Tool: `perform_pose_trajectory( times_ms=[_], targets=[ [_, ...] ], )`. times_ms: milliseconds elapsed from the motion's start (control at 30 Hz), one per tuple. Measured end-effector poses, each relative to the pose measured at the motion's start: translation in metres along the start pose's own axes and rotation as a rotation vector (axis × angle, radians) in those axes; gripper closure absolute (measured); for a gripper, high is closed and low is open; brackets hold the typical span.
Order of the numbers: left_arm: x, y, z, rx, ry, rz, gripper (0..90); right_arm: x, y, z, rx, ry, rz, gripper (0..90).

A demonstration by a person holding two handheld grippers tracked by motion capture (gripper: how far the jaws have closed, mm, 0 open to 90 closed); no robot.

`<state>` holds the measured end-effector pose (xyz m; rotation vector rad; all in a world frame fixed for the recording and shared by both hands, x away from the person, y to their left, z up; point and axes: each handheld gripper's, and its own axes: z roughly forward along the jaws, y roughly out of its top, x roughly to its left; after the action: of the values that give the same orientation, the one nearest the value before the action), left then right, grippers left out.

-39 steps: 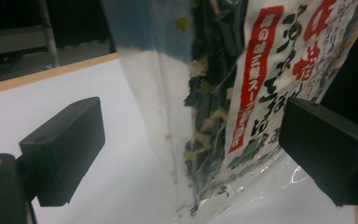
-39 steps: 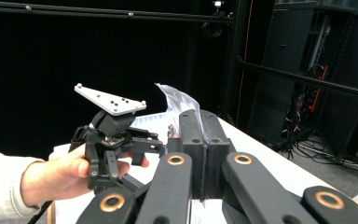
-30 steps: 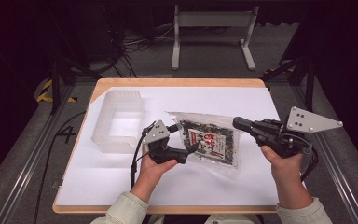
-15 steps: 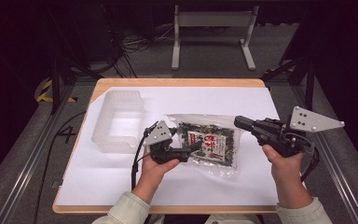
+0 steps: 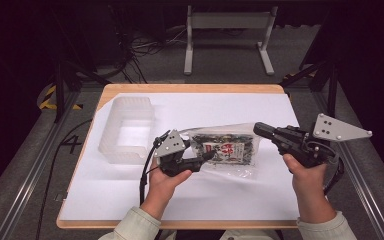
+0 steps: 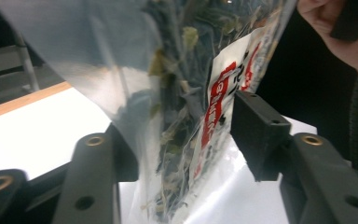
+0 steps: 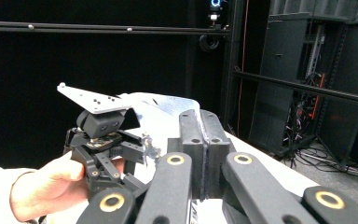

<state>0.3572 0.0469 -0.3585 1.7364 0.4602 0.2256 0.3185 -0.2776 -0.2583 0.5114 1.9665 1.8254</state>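
At far left on the white-covered counter, a clear tub, upright and open-topped. Just right of it, the left tool, gripped from below by the left hand, grey plate on top. Jaws spread apart around the bag's left end; seen from the left tool's camera, one pad on each side of the bag, a gap beside the far pad, not clamped. Bag clear, filled with dark dried leaves, a white-and-red label on its face, stretched between both tools and lifted off the sheet at its right end. Farther right, the right tool, held by the right hand. Jaws pressed together on the bag's right edge; seen from its own camera, the right tool closed flat with a thin film edge pinched between the pads, the left tool beyond it.
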Motion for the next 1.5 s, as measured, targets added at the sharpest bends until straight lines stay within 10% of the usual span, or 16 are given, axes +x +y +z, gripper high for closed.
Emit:
perform_pose_trajectory(
  times_ms=[800,1500],
  targets=[
    [-0.002,0.015,-0.015,0.018,-0.127,0.066,73.6,-0.019,-0.008,-0.009,-0.015,-0.114,0.043,77.7],
    [0.022,0.032,-0.053,-0.064,-0.04,0.039,74.4,-0.028,-0.015,-0.021,0.02,-0.198,0.059,63.8]
  ],
)
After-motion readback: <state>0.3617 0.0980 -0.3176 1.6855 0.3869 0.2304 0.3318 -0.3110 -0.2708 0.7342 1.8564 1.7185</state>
